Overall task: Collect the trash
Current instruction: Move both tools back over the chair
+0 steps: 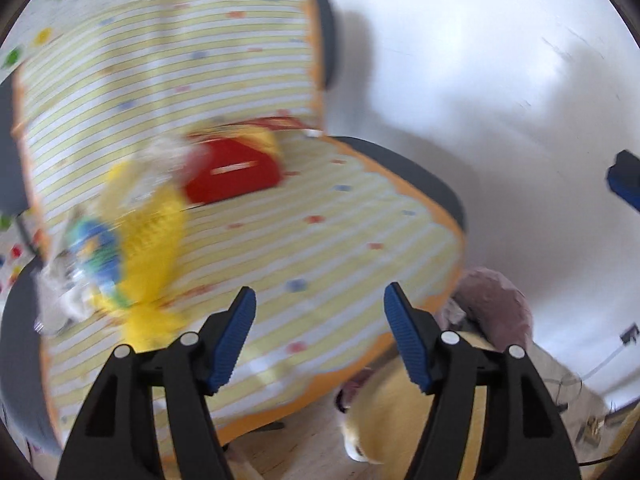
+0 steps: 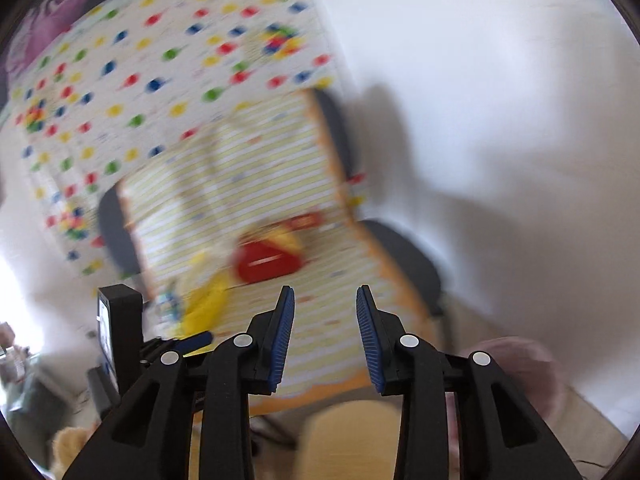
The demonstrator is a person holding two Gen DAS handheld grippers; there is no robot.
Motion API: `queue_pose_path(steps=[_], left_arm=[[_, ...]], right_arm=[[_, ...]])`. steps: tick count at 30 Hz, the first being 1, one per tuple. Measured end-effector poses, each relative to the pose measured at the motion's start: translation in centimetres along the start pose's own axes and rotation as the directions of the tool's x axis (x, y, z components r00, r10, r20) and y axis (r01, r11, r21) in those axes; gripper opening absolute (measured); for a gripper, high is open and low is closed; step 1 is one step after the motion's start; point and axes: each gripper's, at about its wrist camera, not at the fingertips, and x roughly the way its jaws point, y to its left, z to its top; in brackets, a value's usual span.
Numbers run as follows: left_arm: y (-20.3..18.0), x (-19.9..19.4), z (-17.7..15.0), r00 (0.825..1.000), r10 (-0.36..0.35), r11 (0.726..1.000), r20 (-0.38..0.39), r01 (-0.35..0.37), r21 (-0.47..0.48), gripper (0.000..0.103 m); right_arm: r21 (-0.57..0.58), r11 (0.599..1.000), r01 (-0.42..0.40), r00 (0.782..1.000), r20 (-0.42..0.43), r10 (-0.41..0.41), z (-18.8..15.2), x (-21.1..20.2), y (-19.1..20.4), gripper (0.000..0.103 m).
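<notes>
Risk first: both views smeared with blur, so easy to misjudge the reach and nudge the loose wrappers off the seat edge, or to pinch the striped cover [image 1: 320,248] along with a wrapper.

Left tool [image 1: 320,292]: jaws fairly wide, nothing between the pads, pointing down over the front of the chair seat. Right tool [image 2: 325,292]: jaws at a narrower gap, also empty, aimed lower-centre at the same seat; too far off yet to touch anything.

Further in, on the seat: yellow wrapper [image 1: 154,240] and a crumpled clear-and-blue packet [image 1: 90,256] at the left edge, easiest to knock down. Behind them, red packet [image 1: 236,170] against the backrest. Beyond that, dotted cloth [image 2: 152,60] and white wall [image 1: 480,80].
</notes>
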Motion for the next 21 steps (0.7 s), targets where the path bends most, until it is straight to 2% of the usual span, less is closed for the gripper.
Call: queue_pose_path(steps=[4,5,6,9,13,15,17,19,21], left_arm=[[5.4,-2.1,-0.7,0.995,0.097,0.992,0.021,-0.095,-0.080,0.065],[7.0,-2.5,-0.9,0.992,0.124,0.987,0.018,-0.122,-0.103,0.065],[8.2,-2.7,-1.1,0.989,0.146,0.982,0.016,-0.143,-0.125,0.065],[12.2,-3.6,-1.8,0.978,0.208,0.959,0.006,-0.203,-0.197,0.065],[17.4,-4.5,-2.5,0.959,0.284,0.921,-0.005,-0.274,-0.277,0.065],[19.6,-4.7,-2.8,0.950,0.311,0.904,-0.013,-0.301,-0.304,0.065],[22.4,-4.5,-2.9,0.942,0.335,0.884,-0.031,-0.325,-0.336,0.065],[23.8,-3.9,-2.7,0.941,0.334,0.883,-0.045,-0.330,-0.334,0.060],[25.1,-3.0,-2.2,0.952,0.303,0.896,-0.054,-0.303,-0.325,0.050]], right_arm=[[-0.085,0.992,-0.095,0.994,-0.058,0.090,-0.6,4.9,5.8,0.035],[-0.114,0.988,-0.100,0.994,-0.051,0.095,-0.9,5.7,6.9,0.035],[-0.138,0.985,-0.105,0.994,-0.038,0.100,-1.1,6.3,7.9,0.040],[-0.222,0.972,-0.073,0.997,0.013,0.078,-1.6,8.5,10.2,0.048],[-0.349,0.936,0.030,0.996,0.086,0.000,-1.4,11.5,13.1,0.050],[-0.369,0.929,0.039,0.999,0.048,-0.023,-1.0,13.0,13.7,0.050],[-0.364,0.931,0.006,0.999,-0.031,-0.018,-0.4,14.6,14.1,0.050],[-0.356,0.934,-0.019,0.998,-0.069,-0.006,-0.3,15.3,14.5,0.052],[-0.356,0.934,-0.029,0.996,-0.086,-0.002,-0.3,16.2,14.9,0.052]])
